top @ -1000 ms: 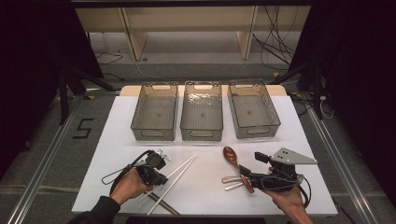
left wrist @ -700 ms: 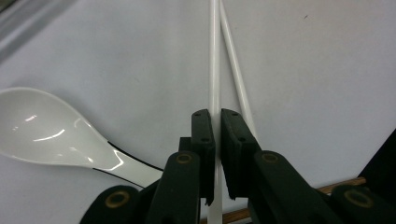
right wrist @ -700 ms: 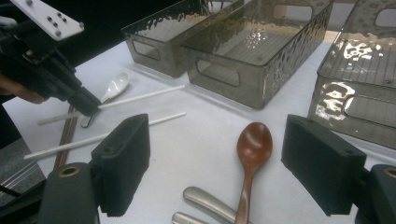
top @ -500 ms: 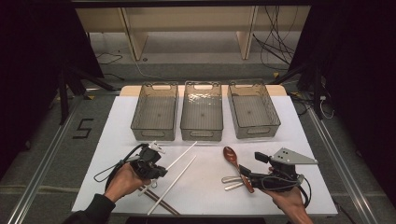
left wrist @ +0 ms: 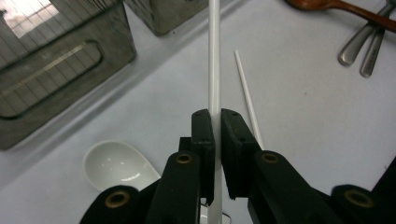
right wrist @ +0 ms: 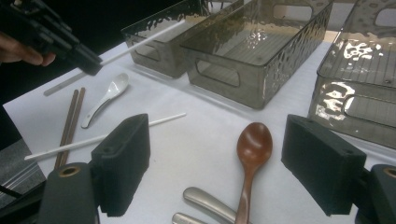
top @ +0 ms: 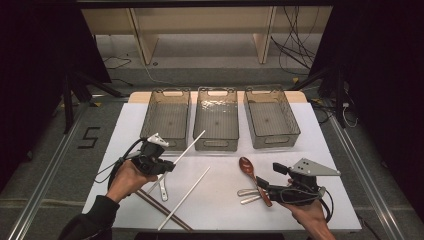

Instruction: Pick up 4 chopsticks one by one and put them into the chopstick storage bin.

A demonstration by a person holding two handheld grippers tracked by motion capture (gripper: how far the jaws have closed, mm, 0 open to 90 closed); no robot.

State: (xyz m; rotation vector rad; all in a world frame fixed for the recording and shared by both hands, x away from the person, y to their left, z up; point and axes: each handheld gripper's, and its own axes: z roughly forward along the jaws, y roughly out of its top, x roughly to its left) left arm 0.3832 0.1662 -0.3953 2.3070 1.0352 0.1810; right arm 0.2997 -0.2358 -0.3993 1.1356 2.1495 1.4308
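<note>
Chopstick, white, sits clamped in my left gripper, raised off the table and pointing toward the middle bin. My right gripper rests with jaws apart around a wooden spoon.

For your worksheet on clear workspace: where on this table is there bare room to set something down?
Bare white table lies right of the wooden spoon, below the right bin, and between the lying white chopstick and the spoon. Crowded: front left, around the brown chopsticks and the left gripper.
</note>
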